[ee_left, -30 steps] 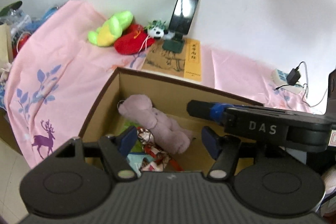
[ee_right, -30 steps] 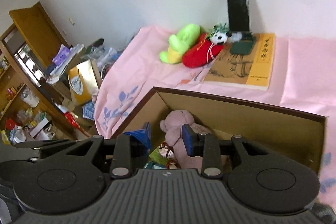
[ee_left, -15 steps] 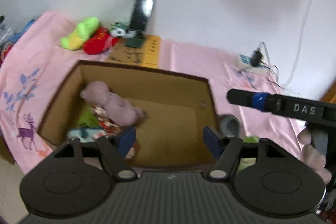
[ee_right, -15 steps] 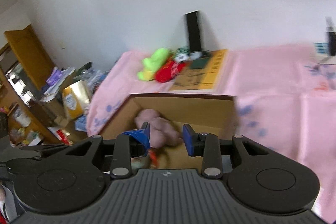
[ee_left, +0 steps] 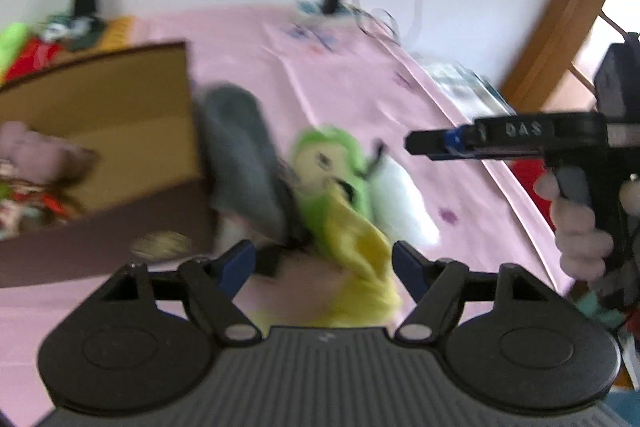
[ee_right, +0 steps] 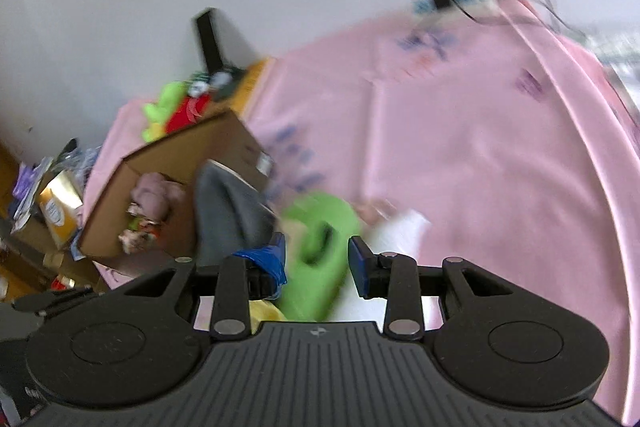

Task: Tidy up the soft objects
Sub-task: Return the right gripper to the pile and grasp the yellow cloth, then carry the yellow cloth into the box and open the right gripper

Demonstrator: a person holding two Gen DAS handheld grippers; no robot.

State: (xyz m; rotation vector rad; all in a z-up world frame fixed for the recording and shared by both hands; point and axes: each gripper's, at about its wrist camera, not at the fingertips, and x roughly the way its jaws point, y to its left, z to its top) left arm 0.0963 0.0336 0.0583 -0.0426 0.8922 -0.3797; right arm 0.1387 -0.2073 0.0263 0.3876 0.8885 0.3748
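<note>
Reaching for the green plush toy [ee_left: 332, 179] right of the box [ee_left: 100, 131], we spread the left gripper [ee_left: 320, 263] wider, nothing pinched; the right gripper [ee_right: 316, 259] hangs apart, empty; next, close on it.

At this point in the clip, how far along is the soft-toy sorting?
Partly done. A pink plush and other soft items already lie in the cardboard box. Nothing is gripped: the left gripper is opening over the green-and-yellow plush, and the right gripper has it between its fingers without pressing. That plush, the grey one, a white one and the far toys remain outside.
</note>
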